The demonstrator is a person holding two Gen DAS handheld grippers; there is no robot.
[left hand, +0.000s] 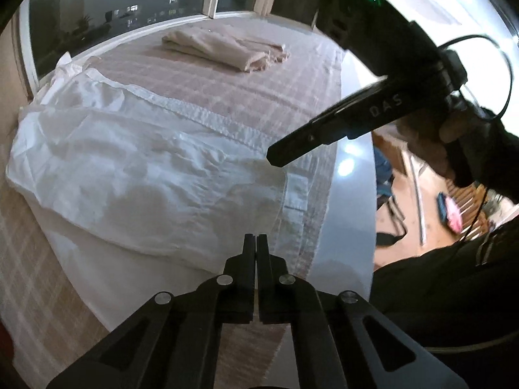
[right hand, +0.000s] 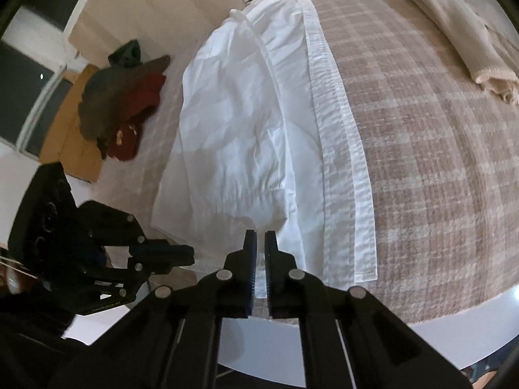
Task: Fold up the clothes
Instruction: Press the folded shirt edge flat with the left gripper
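A white shirt (left hand: 136, 162) lies spread on a checked beige cloth (left hand: 259, 74), partly folded lengthwise; its button placket (right hand: 340, 149) runs along the right side in the right wrist view (right hand: 240, 123). My left gripper (left hand: 255, 238) is shut with nothing between its fingers, hovering over the shirt's near hem. My right gripper (right hand: 260, 236) has its fingers nearly together, empty, just above the shirt's hem edge. The right gripper also shows in the left wrist view (left hand: 275, 159), over the shirt's cuff. The left gripper shows in the right wrist view (right hand: 181, 254) at the left.
A folded beige garment (left hand: 223, 48) lies at the far side of the cloth (right hand: 467, 35). A pile of dark and red clothes (right hand: 126, 103) sits left of the shirt. The white table rim (right hand: 454, 324) and a window (left hand: 129, 9) border the area.
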